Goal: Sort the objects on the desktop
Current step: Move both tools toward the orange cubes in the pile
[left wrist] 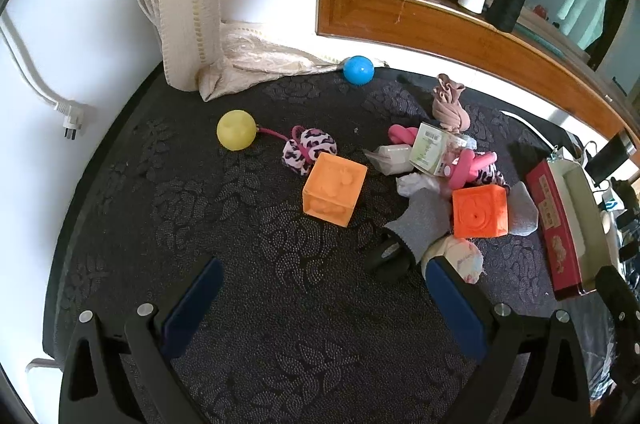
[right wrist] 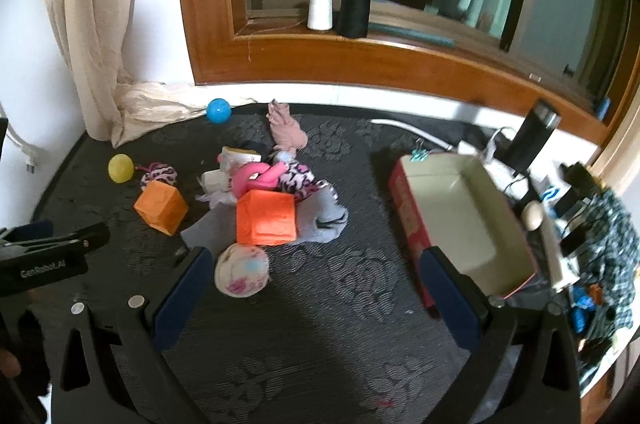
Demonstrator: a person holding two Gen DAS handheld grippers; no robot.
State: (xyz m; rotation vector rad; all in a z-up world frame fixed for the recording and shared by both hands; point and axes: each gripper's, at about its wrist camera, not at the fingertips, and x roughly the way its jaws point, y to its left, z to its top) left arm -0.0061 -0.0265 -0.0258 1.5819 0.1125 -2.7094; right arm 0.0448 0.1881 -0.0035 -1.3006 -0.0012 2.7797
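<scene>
Dark patterned cloth covers the worktop [right wrist: 320, 364] under a wood-framed window, and the toys lie loose on it: two orange blocks [right wrist: 265, 217], a yellow ball [right wrist: 120, 168], a blue ball [right wrist: 218, 110], socks and pink bits heaped mid-table, while the open box [right wrist: 472, 224] at the right shows only its bare inside. That spread suits a pile awaiting sorting, or leftovers. Left claw [left wrist: 324, 308] and right claw [right wrist: 316, 304] both hover spread wide, gripping nothing, though a rolled sock [right wrist: 241, 271] lies beside the right one's fingertip.
</scene>
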